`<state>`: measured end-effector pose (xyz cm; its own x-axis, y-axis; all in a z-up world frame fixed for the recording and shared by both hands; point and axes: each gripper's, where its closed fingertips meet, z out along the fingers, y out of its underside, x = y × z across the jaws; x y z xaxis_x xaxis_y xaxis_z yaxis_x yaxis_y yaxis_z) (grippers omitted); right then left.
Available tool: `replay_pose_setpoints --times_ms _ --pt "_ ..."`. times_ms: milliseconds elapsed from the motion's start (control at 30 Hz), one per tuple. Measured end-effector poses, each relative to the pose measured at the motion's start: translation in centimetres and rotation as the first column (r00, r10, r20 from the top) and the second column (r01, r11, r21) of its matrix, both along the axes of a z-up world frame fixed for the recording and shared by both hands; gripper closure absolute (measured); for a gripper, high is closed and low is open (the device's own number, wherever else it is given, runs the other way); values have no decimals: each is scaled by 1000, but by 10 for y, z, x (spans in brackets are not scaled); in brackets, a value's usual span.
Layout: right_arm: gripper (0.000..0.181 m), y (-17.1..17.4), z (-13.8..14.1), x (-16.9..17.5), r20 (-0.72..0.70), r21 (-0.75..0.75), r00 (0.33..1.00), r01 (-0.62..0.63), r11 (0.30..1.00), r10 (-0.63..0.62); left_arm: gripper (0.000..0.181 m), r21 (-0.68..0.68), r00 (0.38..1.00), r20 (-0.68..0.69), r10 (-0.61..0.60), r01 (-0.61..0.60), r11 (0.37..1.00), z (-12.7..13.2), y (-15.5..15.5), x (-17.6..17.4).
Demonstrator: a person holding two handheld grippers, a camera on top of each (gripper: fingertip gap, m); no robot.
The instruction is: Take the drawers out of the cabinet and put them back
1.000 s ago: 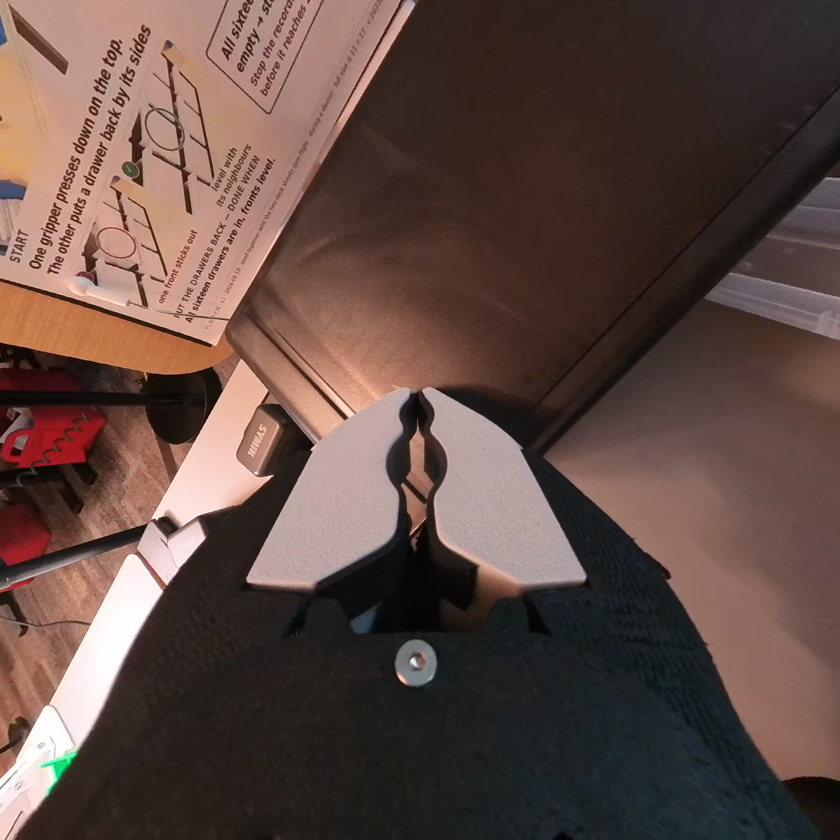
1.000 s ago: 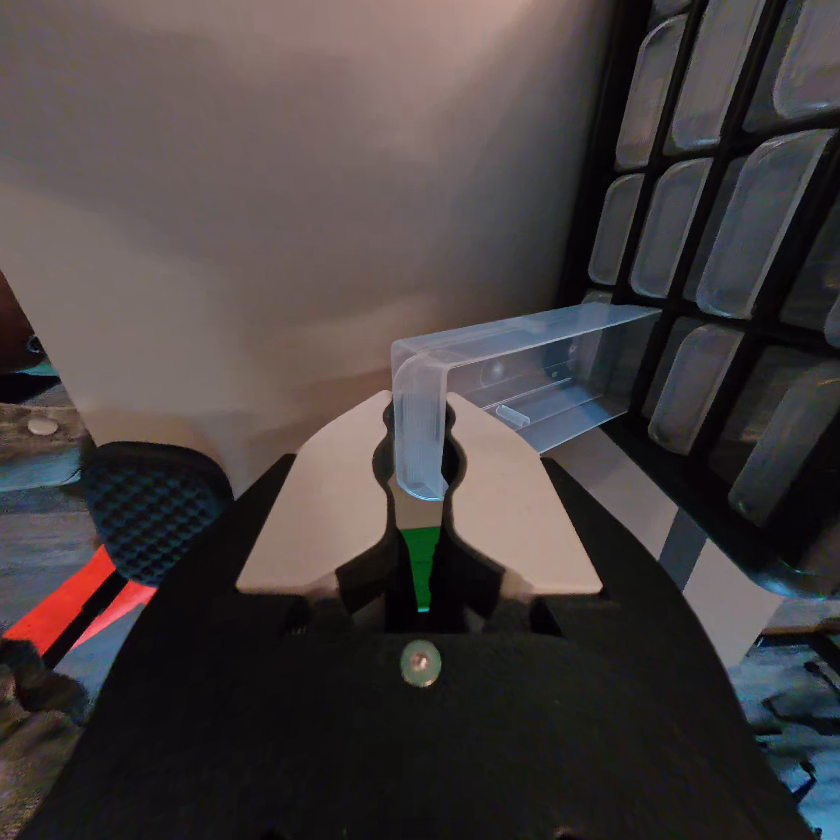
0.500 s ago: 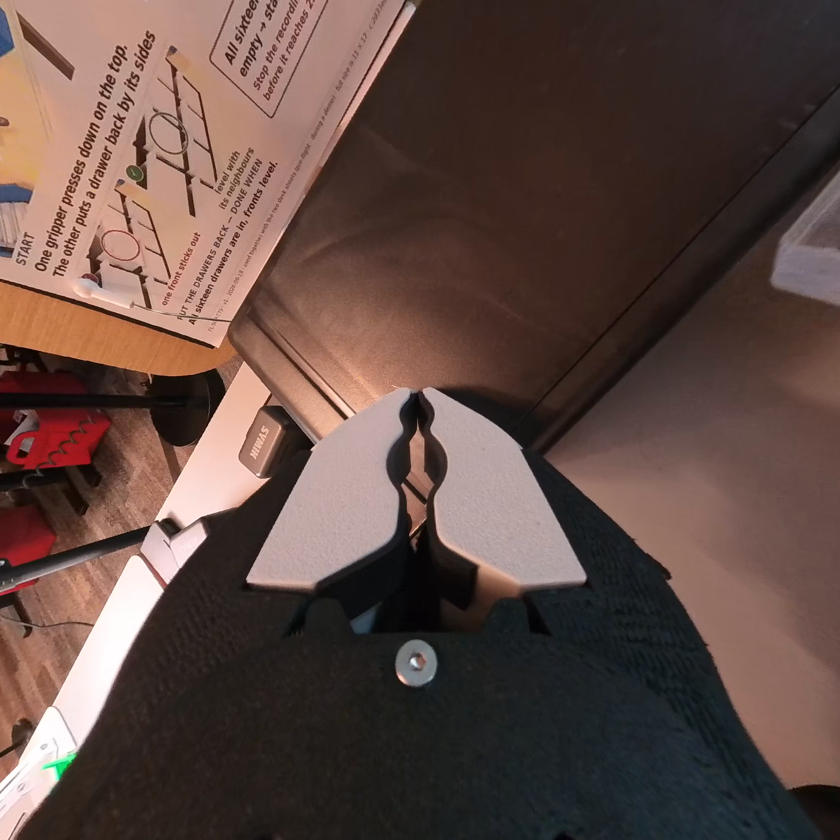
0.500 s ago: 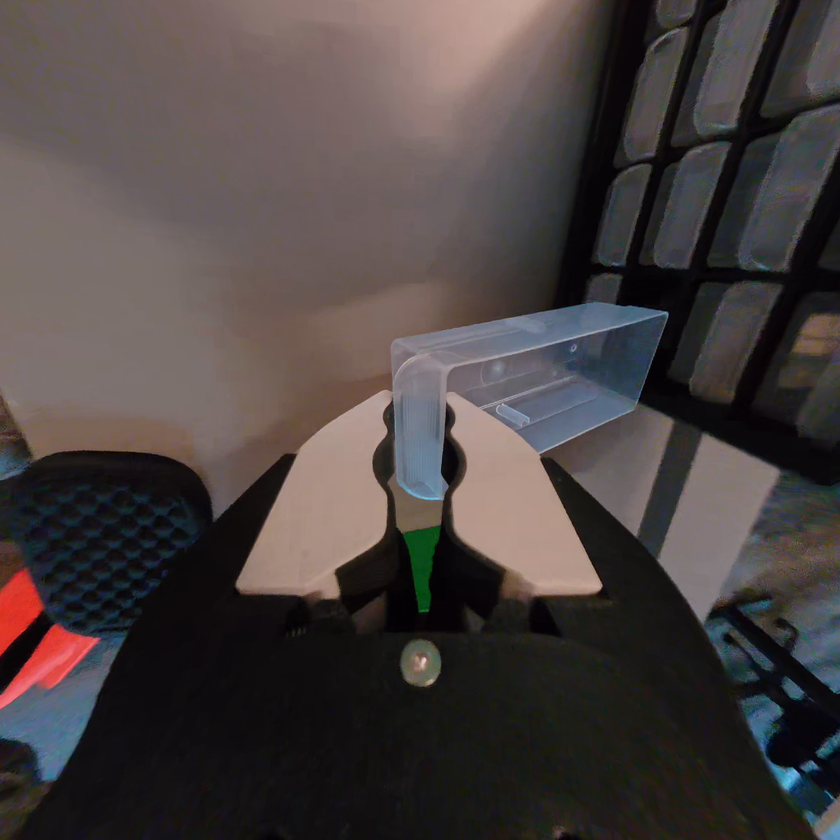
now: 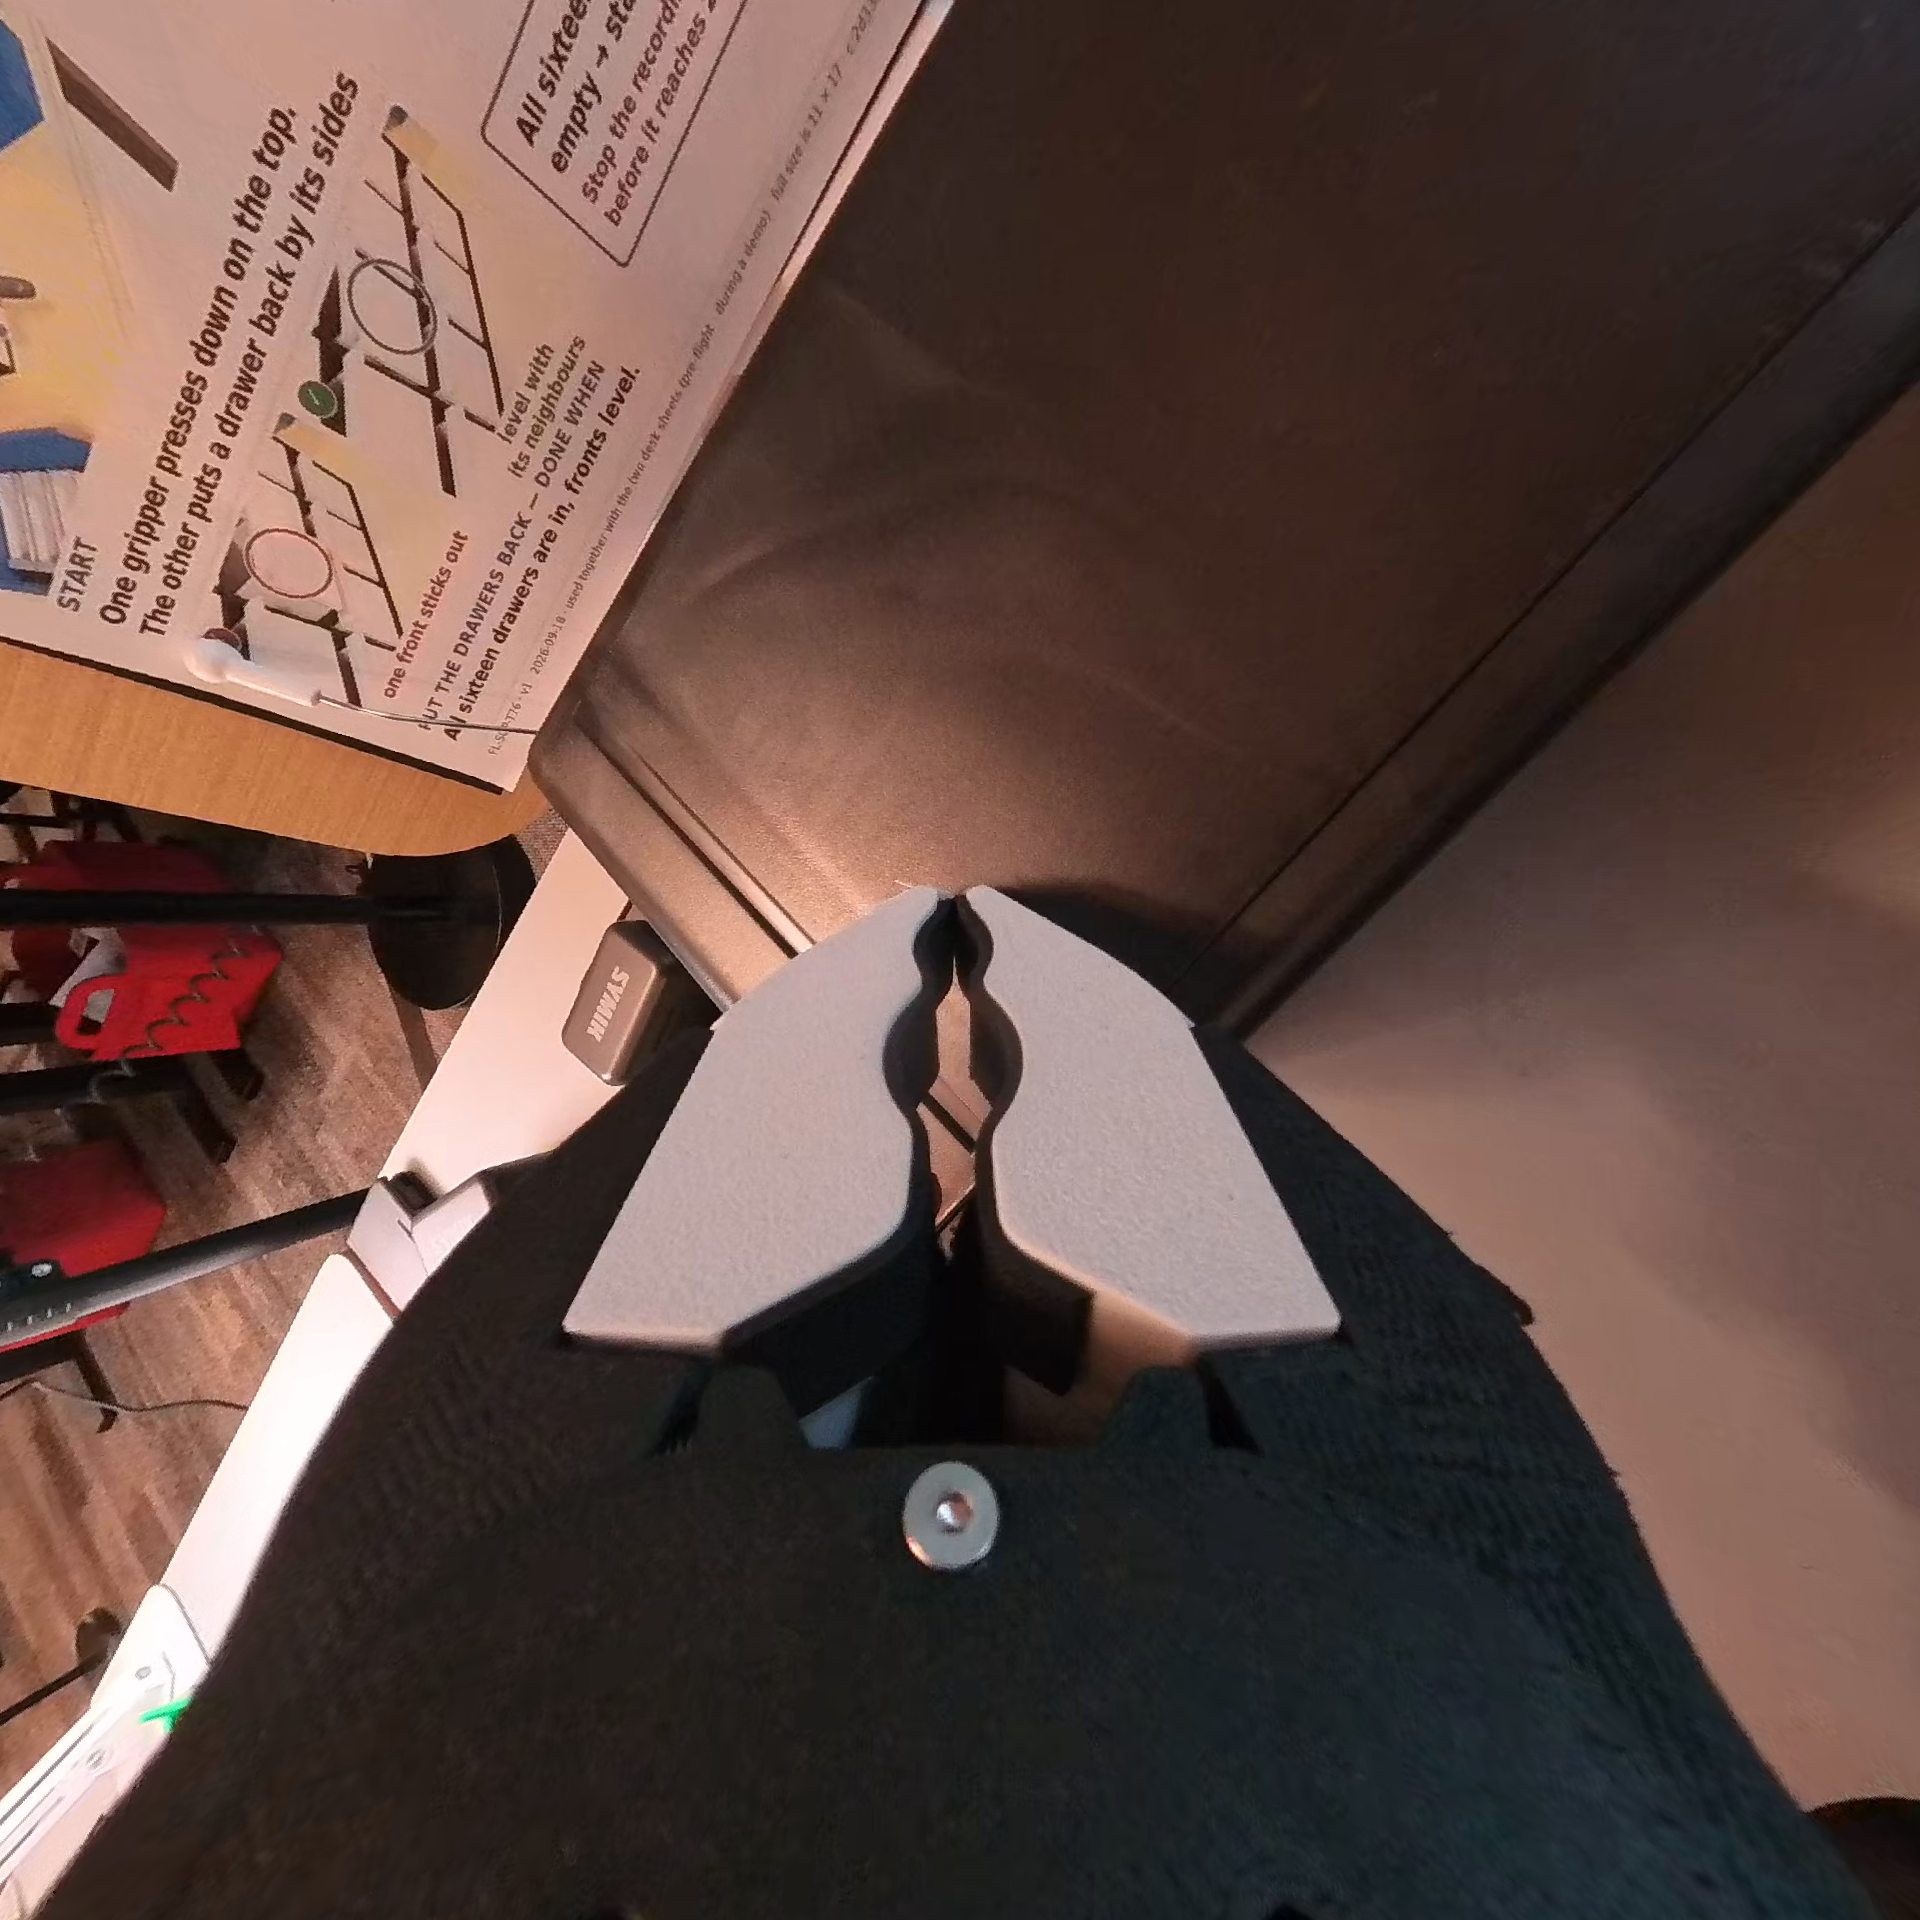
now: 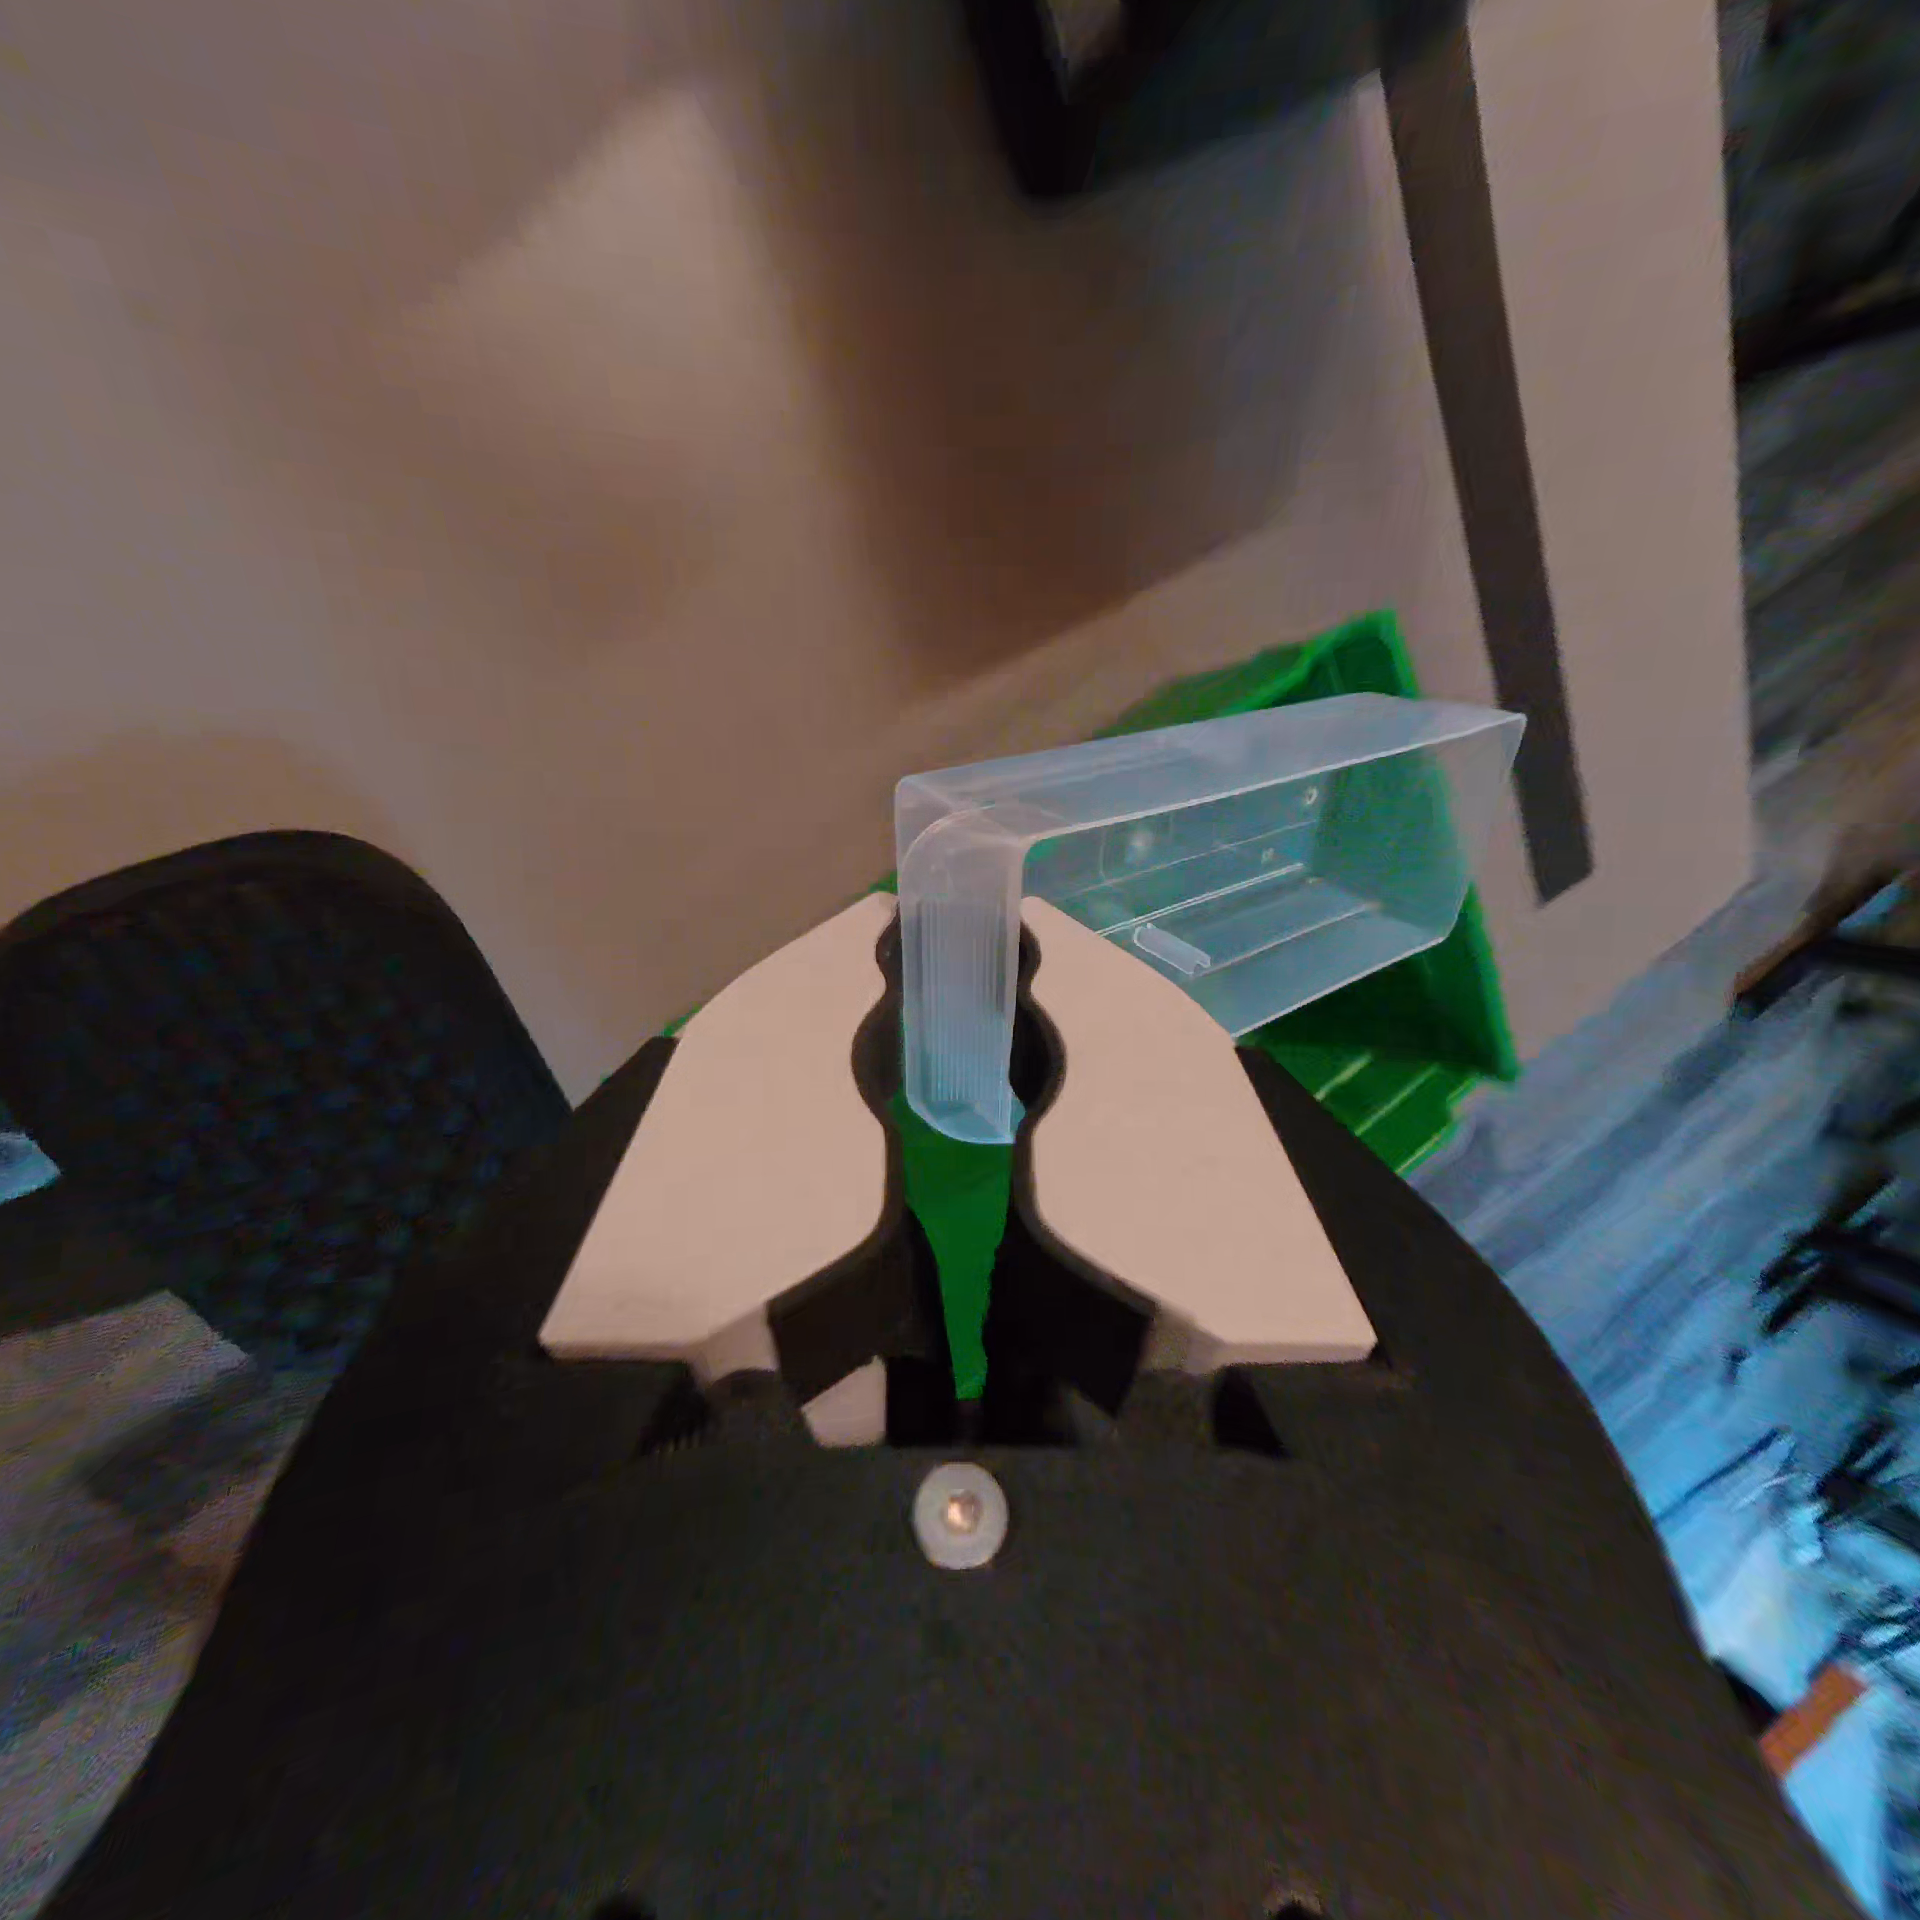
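In the right wrist view my right gripper [image 6: 958, 997] is shut on the ribbed front handle of a clear plastic drawer [image 6: 1278, 852]. The drawer sticks out ahead and to the right, in the air over a green bin [image 6: 1455, 997]. A dark corner of the cabinet [image 6: 1049, 94] shows at the top edge, far from the drawer. In the left wrist view my left gripper [image 5: 954, 914] is shut, its tips together with nothing between them, resting at the dark flat top of the cabinet [image 5: 1195, 468].
A printed instruction sheet [image 5: 343, 343] lies on a wooden table [image 5: 208, 748] to the left of the cabinet. A white desk [image 6: 623, 468] carries the cabinet and the green bin. A black padded chair part [image 6: 239, 1049] sits at the left. Red items [image 5: 156, 987] stand on the floor.
My right gripper has swung the clear drawer away from the cabinet's front; the drawer grid has left the view and the green bin now lies under the drawer. My left gripper has stayed put.
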<state>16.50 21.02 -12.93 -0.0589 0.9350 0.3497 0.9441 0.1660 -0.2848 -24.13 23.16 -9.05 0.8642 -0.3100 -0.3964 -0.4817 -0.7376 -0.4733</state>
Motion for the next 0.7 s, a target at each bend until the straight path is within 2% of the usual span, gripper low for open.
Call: replay_pose_setpoints --times_ms 167,333,500,700 --pt "165 52 -27 29 -7 -72 949 314 947 -315 181 9 1000 1 -2 2 1000 0 0 0" --pt "165 95 -62 30 -25 -202 807 573 794 -589 181 5 1000 11 -7 7 1000 0 0 0" --pt "165 122 -88 18 7 -247 693 700 670 -721 181 16 1000 22 -10 9 1000 0 1 0" --pt "165 136 -111 1 77 -239 640 756 609 -764 181 18 1000 20 -11 11 1000 0 1 0"
